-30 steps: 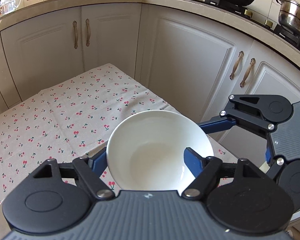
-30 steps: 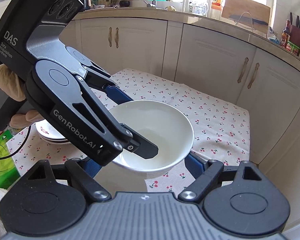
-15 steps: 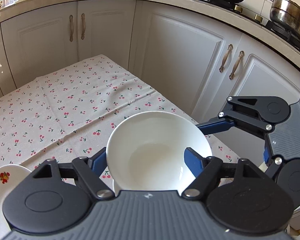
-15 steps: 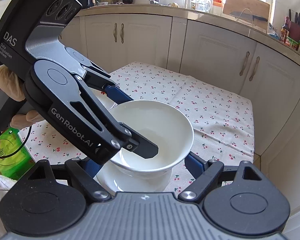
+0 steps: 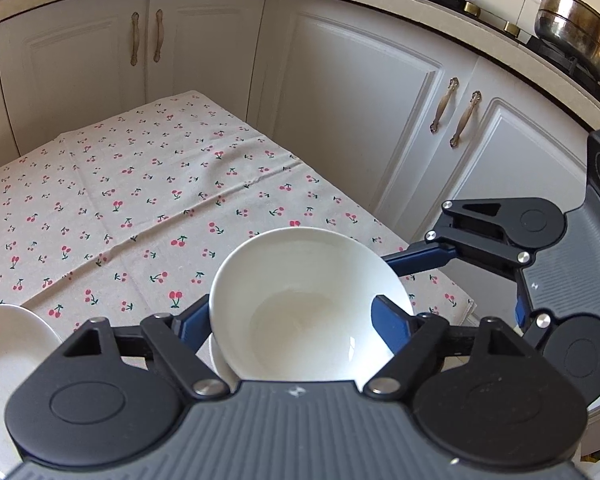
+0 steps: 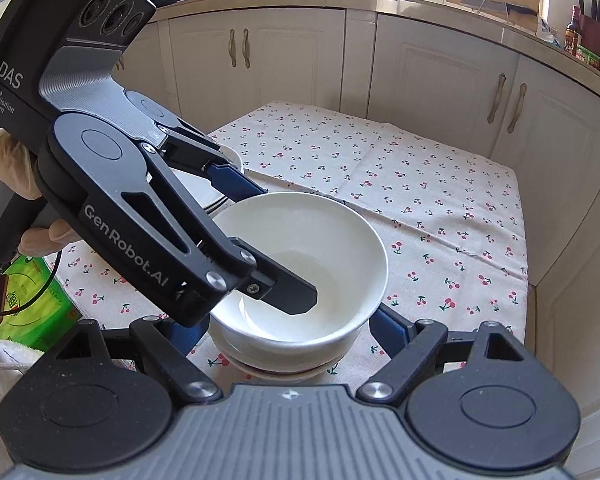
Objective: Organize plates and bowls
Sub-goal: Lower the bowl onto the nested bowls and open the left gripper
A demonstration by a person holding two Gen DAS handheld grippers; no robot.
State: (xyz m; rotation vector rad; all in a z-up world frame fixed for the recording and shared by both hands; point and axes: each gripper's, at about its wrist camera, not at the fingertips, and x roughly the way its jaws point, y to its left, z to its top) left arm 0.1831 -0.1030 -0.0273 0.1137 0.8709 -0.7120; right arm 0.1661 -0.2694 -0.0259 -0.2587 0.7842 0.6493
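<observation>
White bowl [image 6: 300,264] is seated on a second white bowl [image 6: 284,372], of which only the lower rim is seen, on the cherry-print tablecloth [image 6: 420,184] over the counter.

Left gripper [image 5: 300,320]: fingers [image 5: 388,326] are set across the top bowl's rim, one blue pad outside the left wall, the other inside the cavity on the right. The jaws have just been opening with the bowl wall between them; pad contact is no longer evident, so the bowl is read as released, half open.

Right gripper [image 6: 284,332]: blue fingers [image 6: 388,330] are placed either side of the bowl stack, low at its base, spread fairly wide. Whether the pads are pressed on the bowls can't be told from either view.

A stack of plates [image 6: 204,188] is seen just behind the left gripper body, near the bowls but apart. One plate with a red motif [image 5: 8,344] is seen at the left edge of the left wrist view.

A gloved hand [image 6: 4,168] is wrapped on the left gripper's handle. White cabinet doors [image 5: 340,100] are seen behind the counter; a steel pot [image 5: 576,36] is seen on the stove.
</observation>
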